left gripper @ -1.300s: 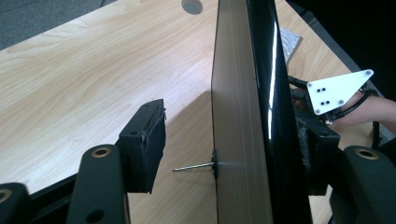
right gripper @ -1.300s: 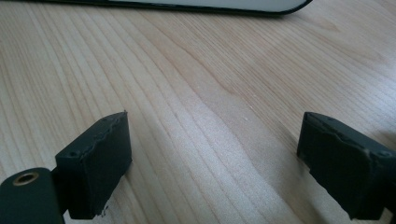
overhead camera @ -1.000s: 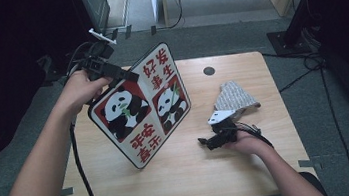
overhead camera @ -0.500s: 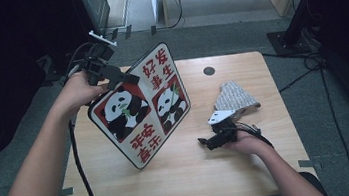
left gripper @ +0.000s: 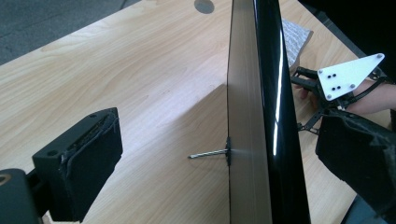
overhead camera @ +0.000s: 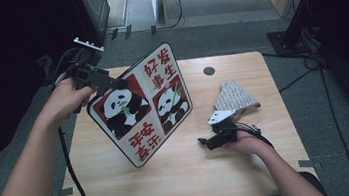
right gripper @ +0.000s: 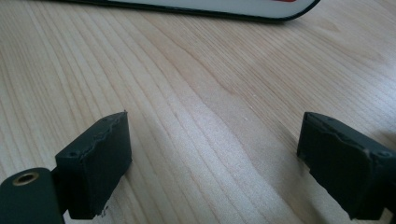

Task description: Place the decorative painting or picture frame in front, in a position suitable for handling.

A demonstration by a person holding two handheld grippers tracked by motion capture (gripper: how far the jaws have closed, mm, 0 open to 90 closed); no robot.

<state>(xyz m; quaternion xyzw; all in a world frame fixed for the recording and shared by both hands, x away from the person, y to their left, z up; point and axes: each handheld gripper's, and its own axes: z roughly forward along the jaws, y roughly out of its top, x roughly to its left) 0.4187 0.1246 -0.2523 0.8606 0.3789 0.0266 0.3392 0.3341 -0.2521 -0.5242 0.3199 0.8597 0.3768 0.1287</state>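
A glossy board [overhead camera: 143, 104] with two pandas and red characters stands tilted on its lower edge on the wooden table [overhead camera: 197, 176]. My left gripper [overhead camera: 110, 83] is at the board's upper left edge. In the left gripper view the board [left gripper: 247, 116] runs edge-on between the jaws of the left gripper [left gripper: 219, 140], with a gap on each side. Those jaws have just been opening and no pad presses on it. My right gripper [overhead camera: 207, 142] rests low on the table to the right of the board, open [right gripper: 215, 144], with bare wood between its jaws.
A folded grey cloth [overhead camera: 234, 98] lies just behind the right gripper. A round cable hole [overhead camera: 209, 71] sits near the far edge. A thin metal pin [left gripper: 208, 153] sticks out of the board's brown back. Cables [overhead camera: 319, 65] trail on the floor to the right.
The left hand has drawn back to the left, and its jaws have let go of the board's edge. The board stays standing. The right hand has not moved.
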